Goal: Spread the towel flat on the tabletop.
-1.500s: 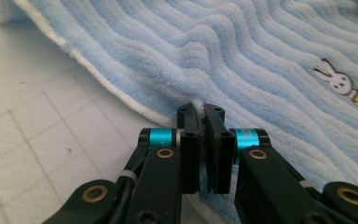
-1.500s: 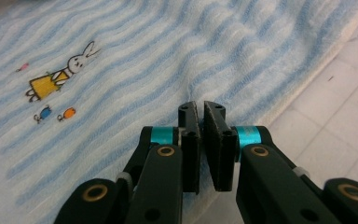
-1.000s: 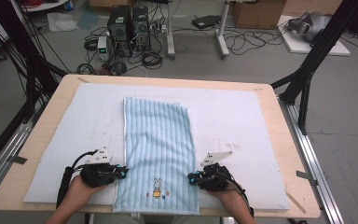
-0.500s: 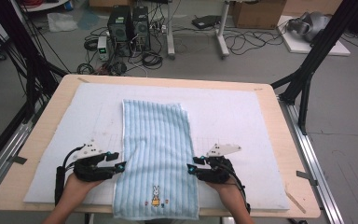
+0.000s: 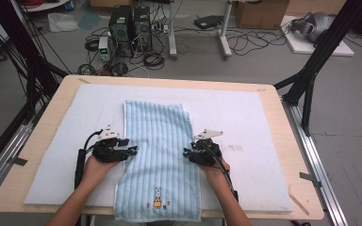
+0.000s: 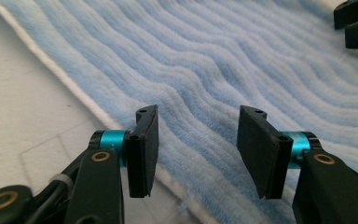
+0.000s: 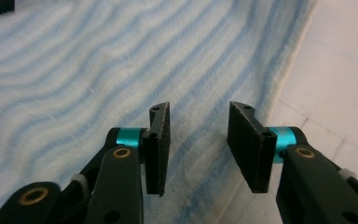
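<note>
- While both grippers faced each other across the towel, the left gripper sat at the towel's left long edge and the right gripper at its right long edge.
- Left gripper: jaws stood apart with nothing clamped between them; the towel's white-trimmed edge passed under the gap, and ribbed blue cloth spread ahead of the jaws.
- Right gripper: jaws had just been closing a little but stood apart; the pads pressed on nothing, and the towel edge lay below and ahead of them.
- The towel lay flat lengthwise on the white mat, its embroidered rabbit behind both grippers, toward the person.
- The mat covered the wooden table.
- Each hand held its gripper from behind, with a cable trailing back along the forearm.
</note>
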`<state>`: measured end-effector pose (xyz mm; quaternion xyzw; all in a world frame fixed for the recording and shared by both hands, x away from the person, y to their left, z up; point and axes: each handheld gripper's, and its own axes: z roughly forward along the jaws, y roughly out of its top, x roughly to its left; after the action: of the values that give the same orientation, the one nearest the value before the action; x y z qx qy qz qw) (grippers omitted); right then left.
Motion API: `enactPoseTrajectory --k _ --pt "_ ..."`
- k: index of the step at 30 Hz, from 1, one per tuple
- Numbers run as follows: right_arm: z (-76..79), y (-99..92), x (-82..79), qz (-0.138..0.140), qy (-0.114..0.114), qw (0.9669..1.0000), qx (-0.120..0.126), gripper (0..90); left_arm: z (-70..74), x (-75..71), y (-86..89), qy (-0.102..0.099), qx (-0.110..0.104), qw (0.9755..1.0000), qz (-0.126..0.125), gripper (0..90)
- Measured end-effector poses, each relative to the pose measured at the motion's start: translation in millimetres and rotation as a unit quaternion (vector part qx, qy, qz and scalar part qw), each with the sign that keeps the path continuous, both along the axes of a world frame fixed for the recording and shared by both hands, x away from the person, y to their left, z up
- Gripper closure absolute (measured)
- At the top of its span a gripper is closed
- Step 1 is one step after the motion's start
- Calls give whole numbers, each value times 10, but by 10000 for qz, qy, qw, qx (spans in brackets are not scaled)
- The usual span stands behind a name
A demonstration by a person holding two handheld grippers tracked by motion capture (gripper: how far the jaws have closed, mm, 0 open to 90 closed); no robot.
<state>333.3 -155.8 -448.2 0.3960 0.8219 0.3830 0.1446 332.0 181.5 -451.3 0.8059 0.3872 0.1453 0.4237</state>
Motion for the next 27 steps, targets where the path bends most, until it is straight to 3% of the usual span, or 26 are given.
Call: enactPoseTrajectory --k 2,4,6,10,16,23,27 --pt "3 -5 1 47 30 10000 35 700 6 -34 -44 -171 239 9995 -61 561" --pt "7 -33 3 32 86 9999 75 800 8 -71 -68 -221 255 9991 -265 741" --pt "17 -61 -6 81 180 9997 112 856 8 -107 -75 -191 237 9989 -351 847" --pt "32 -99 -120 322 311 9989 107 865 11 -168 -8 41 17 9988 -479 860" --pt "40 -207 -303 717 565 9955 254 865 38 -308 40 182 45 9966 -803 859" --pt "50 -231 -450 994 805 9912 327 858 56 -475 114 434 -48 9933 -1071 860" --pt "83 -232 -473 1045 856 9900 401 764 74 -501 153 470 -166 9927 -1102 834"
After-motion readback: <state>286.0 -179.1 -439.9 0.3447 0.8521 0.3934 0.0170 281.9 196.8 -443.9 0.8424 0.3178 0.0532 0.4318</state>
